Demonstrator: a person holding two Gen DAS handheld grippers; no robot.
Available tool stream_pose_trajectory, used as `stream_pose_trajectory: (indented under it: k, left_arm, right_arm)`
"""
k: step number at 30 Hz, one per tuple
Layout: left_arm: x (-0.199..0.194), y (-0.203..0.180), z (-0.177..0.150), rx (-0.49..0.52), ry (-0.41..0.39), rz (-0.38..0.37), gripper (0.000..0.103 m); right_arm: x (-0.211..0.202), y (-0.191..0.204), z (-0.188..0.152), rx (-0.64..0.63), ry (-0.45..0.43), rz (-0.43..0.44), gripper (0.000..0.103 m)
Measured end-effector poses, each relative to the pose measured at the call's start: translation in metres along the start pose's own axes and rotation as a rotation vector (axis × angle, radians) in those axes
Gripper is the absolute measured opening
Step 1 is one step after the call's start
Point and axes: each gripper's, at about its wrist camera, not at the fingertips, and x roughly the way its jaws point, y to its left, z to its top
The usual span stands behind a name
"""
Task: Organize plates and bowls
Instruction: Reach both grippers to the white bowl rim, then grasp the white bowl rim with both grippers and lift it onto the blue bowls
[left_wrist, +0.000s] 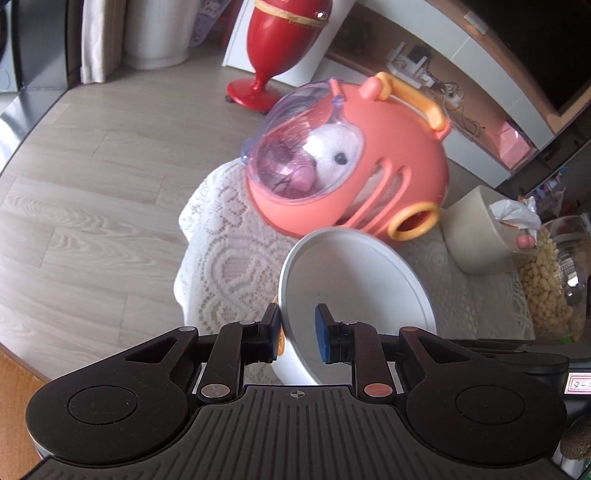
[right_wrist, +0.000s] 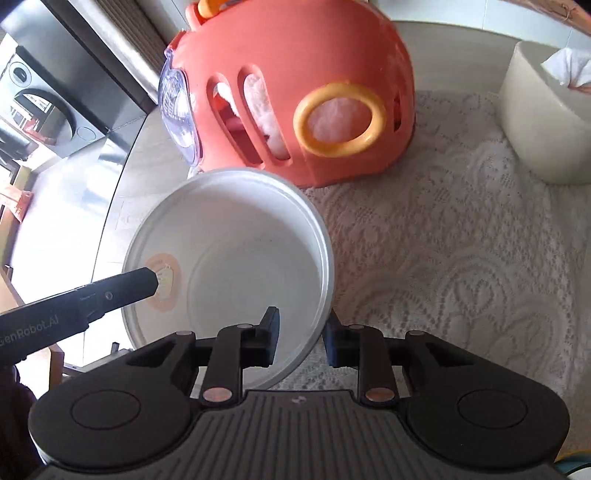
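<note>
Both grippers' jaws pinch the white bowl (right_wrist: 236, 258) rim, left gripper (left_wrist: 297, 334) seemingly loosely, right gripper (right_wrist: 301, 341) firmly.

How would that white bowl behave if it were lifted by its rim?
The white bowl looks thin-walled, so probably light. Its smooth, glossy rim may slip. Held on opposite sides by the left gripper and right gripper, it should stay level.

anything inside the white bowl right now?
White bowl looks empty: bare white inside, orange sticker showing through the wall. Left gripper and right gripper each straddle its rim. The table under it is hidden.
</note>
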Motion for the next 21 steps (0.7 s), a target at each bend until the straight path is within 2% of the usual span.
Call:
stream_pose_trajectory:
  k: [3,6,8,11,14,18,21]
  left_arm:
    - [-0.007,-0.024,-0.012,0.009,-0.017,-0.089,0.023]
    - [-0.003,-0.054,-0.021,0.014,0.007,-0.181,0.023]
    - [0.006,-0.08,-0.026,0.035,0.03,-0.208,0.023]
    - [0.029,-0.121,-0.033,0.078,0.068,-0.202,0.023]
    - [0.058,-0.149,-0.04,0.106,0.14,-0.201,0.023]
    - [0.085,-0.166,-0.048,0.14,0.173,-0.083,0.025]
    - [0.098,-0.171,-0.049,0.133,0.215,-0.062,0.025]
  right_arm:
    - [-0.027,-0.016,-0.008,-0.024,-0.059,-0.006,0.025]
    - [-0.055,-0.05,-0.017,-0.012,-0.1,-0.023,0.025]
    - [-0.07,-0.073,-0.023,-0.009,-0.135,-0.052,0.025]
    - [-0.082,-0.11,-0.035,0.007,-0.166,-0.096,0.026]
    - [-0.085,-0.151,-0.045,0.07,-0.159,-0.107,0.027]
    - [-0.077,-0.201,-0.058,0.159,-0.145,-0.089,0.027]
    - [-0.066,-0.23,-0.066,0.232,-0.118,-0.034,0.027]
